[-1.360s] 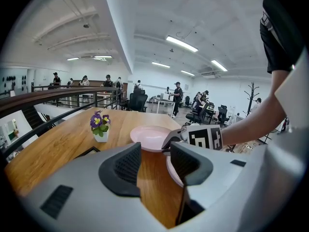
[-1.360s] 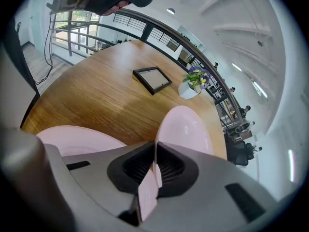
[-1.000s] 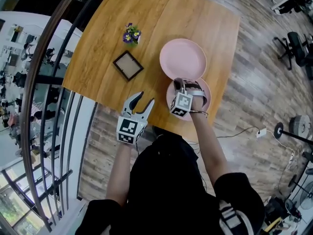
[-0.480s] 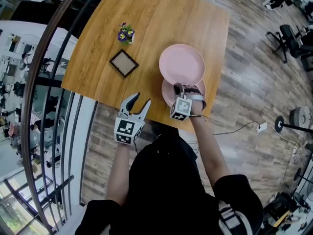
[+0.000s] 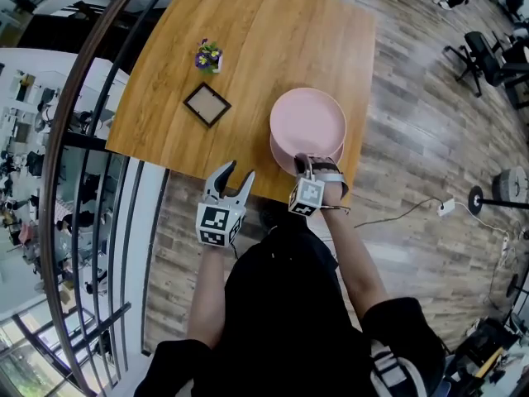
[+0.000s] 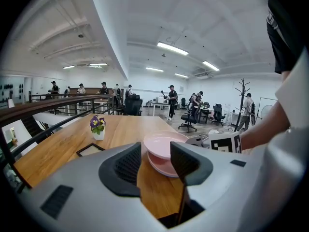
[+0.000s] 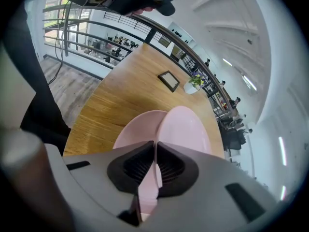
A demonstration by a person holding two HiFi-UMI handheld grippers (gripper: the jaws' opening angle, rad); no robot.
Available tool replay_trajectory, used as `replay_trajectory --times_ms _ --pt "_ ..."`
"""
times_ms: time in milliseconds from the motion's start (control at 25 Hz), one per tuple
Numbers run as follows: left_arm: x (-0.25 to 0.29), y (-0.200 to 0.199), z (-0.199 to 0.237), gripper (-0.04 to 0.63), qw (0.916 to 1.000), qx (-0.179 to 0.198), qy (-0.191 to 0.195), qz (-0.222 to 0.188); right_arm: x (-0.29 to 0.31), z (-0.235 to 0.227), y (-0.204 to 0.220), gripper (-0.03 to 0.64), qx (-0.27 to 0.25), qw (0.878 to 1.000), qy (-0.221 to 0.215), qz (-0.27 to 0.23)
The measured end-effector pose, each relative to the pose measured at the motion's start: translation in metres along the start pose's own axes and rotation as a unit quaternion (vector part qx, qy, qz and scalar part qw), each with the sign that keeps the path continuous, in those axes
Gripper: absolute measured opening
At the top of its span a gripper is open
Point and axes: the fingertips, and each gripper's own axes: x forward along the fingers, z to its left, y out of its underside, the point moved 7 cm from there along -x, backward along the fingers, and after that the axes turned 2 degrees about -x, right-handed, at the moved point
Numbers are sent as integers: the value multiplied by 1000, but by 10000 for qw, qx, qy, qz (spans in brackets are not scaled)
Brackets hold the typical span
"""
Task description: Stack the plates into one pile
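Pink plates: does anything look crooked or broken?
Nothing is broken or spilled. The top pink plate lies off-centre over the bottom pink plate, overlapping it rather than lined up. The right claw grips the top one's near rim.

Bench: honey-brown wooden bench [image 5: 248, 48], smooth, grained, low sheen.
Plates: two round pink plates [image 5: 307, 122], smooth, softly glossy.
Left claw [image 6: 155, 152]: matt grey plastic shell; black ribbed pads [image 6: 128, 164].

"What did the person wear?"
"A black short-sleeved top [image 5: 281, 304], with white stripes [image 5: 388, 366] near its right shoulder."
"And the tools?"
"The left gripper [image 5: 238, 170] and right gripper [image 5: 302, 159] had pale grey shells and black ribbed pads [image 6: 129, 164]. Each carried a black-and-white marker cube [image 5: 216, 222]."
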Motion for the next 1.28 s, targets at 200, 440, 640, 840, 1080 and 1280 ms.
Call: replay_trajectory --times_ms 200,440,640,840,1080,1280 --pt "-5 8 -8 199 9999 -76 51 84 -11 19 4 29 162 9998 -68 5" --pt "3 14 -20 201 9998 -106 99 129 -13 39 9 28 136 9997 -186 -36" --pt "6 13 -27 199 9998 -62 46 161 -11 44 11 29 186 9995 -200 -170" --pt "4 6 -42 199 9999 -72 -56 121 -20 49 13 35 151 9989 -287 -337" --pt "-3 11 -57 200 9995 -147 -210 163 -20 51 16 50 513 9957 -483 -606" --pt "-6 13 -69 199 9991 -259 -297 142 -28 46 27 84 648 9938 -578 -691"
